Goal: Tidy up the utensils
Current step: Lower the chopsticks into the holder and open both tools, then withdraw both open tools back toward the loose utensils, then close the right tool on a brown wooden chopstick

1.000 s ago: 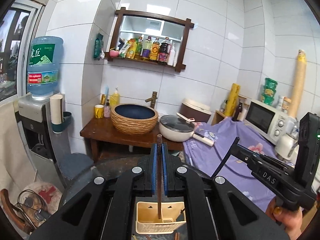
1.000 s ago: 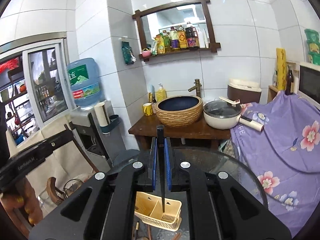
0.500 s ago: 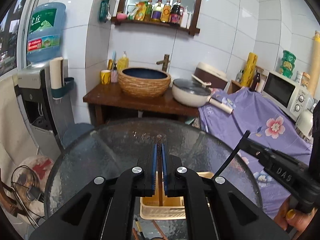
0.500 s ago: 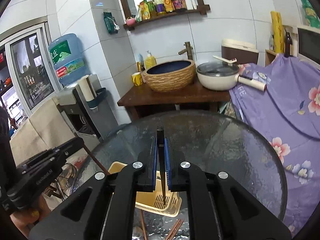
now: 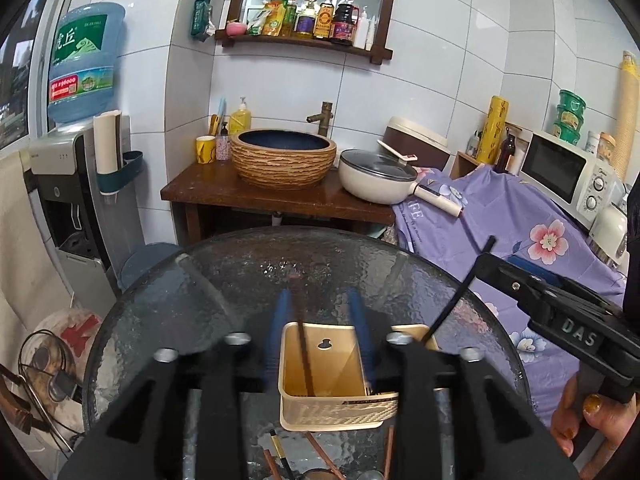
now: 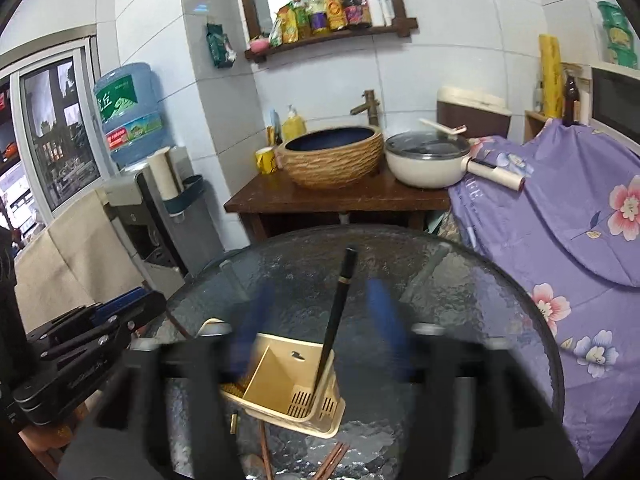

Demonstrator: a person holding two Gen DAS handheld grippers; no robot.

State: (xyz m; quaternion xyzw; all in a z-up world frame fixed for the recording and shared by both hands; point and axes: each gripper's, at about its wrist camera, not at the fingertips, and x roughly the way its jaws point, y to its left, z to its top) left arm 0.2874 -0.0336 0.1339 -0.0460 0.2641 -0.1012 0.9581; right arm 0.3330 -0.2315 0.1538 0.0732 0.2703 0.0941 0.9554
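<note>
**A:** Status on left gripper (image 5: 320,336)?

**B:** Jaws spread wide, blue pads (image 5: 280,320) blurred, gripping nothing. Brown chopstick (image 5: 303,354) standing loose between them, lower end inside the beige utensil basket (image 5: 340,416), top leaning toward the left pad.

**A:** Right gripper (image 6: 320,328)?

**B:** Same: wide open, pads blurred, nothing held. Black chopstick (image 6: 336,320) free between the fingers, tilted, tip down in the utensil basket (image 6: 304,420) by the slotted end, gold band near the top.

**A:** Basket location?

**B:** Lying on the round glass table (image 5: 200,300), directly under both grippers. In the right wrist view, divider visible, black stick in the right-hand compartment.

**A:** Remaining utensils?

**B:** More chopsticks (image 6: 334,460) flat on the glass just in front of the basket, brown ones plus a dark one with gold band (image 5: 280,452). Exact count unclear.

**A:** Other?

**B:** Right-hand tool also visible in left wrist view, hand (image 5: 592,420) on its grip.
</note>
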